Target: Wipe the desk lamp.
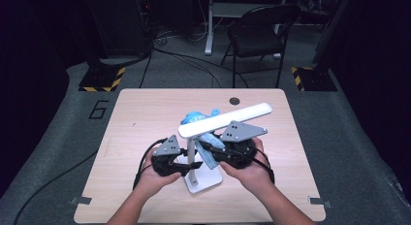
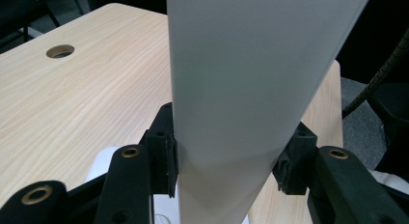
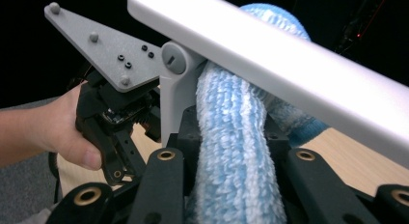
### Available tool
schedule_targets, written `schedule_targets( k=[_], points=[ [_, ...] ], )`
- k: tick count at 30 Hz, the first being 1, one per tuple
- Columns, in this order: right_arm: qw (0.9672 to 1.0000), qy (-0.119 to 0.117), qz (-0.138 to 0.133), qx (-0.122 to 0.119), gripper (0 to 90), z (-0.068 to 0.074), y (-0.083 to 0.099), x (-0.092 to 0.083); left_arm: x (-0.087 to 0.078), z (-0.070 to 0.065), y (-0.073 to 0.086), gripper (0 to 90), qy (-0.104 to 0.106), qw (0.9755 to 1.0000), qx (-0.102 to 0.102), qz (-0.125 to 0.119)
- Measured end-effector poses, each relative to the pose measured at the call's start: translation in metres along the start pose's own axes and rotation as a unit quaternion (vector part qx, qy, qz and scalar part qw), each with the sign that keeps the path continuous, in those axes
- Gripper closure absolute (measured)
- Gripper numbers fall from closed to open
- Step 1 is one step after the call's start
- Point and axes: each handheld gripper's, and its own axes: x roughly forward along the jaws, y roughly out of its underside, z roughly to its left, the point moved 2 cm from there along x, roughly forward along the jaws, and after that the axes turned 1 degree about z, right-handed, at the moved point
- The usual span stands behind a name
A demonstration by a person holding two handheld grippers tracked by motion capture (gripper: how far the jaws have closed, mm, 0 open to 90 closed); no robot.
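Observation:
A white desk lamp stands near the table's front middle, with a flat base (image 1: 206, 182), an upright post (image 2: 241, 89) and a long light bar (image 1: 225, 119) tilted up to the right. My left gripper (image 2: 224, 156) is shut on the post, one pad pressed against each side. My right gripper (image 3: 231, 132) is shut on a fluffy blue cloth (image 3: 231, 175), which lies against the underside of the light bar (image 3: 289, 64) beside the hinge (image 3: 173, 59). In the high view the blue cloth (image 1: 196, 117) bunches behind the bar. The left gripper (image 3: 115, 113) shows beyond the post.
The wooden table (image 1: 145, 113) has a round cable hole (image 1: 234, 100) near its far edge. A black folding chair (image 1: 261, 31) stands on the floor beyond it. Striped stand bases (image 1: 102, 80) sit at both far corners, with cables across the floor.

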Motion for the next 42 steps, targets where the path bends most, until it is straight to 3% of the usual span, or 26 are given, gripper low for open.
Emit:
schedule_targets(
  k=[12, 27, 29, 42],
  points=[
    [0.9998, 0.012, -0.012, 0.01, 70.4, -0.007, 0.004, -0.006, -0.001, 0.0, 0.0, 52.1, 0.003, 1.0, 0.0, 0.002],
    [0.998, 0.039, -0.015, 0.047, 70.3, -0.037, 0.024, -0.024, -0.004, 0.003, 0.002, 52.0, 0.01, 0.9999, 0.005, 0.003],
    [0.9978, 0.034, -0.013, 0.055, 70.3, -0.037, 0.025, -0.025, -0.003, 0.003, 0.001, 52.0, 0.012, 0.9999, 0.006, 0.005],
    [0.9994, 0.009, -0.02, 0.028, 70.1, -0.018, 0.014, -0.016, -0.002, 0.004, 0.002, 51.9, 0.014, 0.9999, 0.003, -0.001]
  ],
)
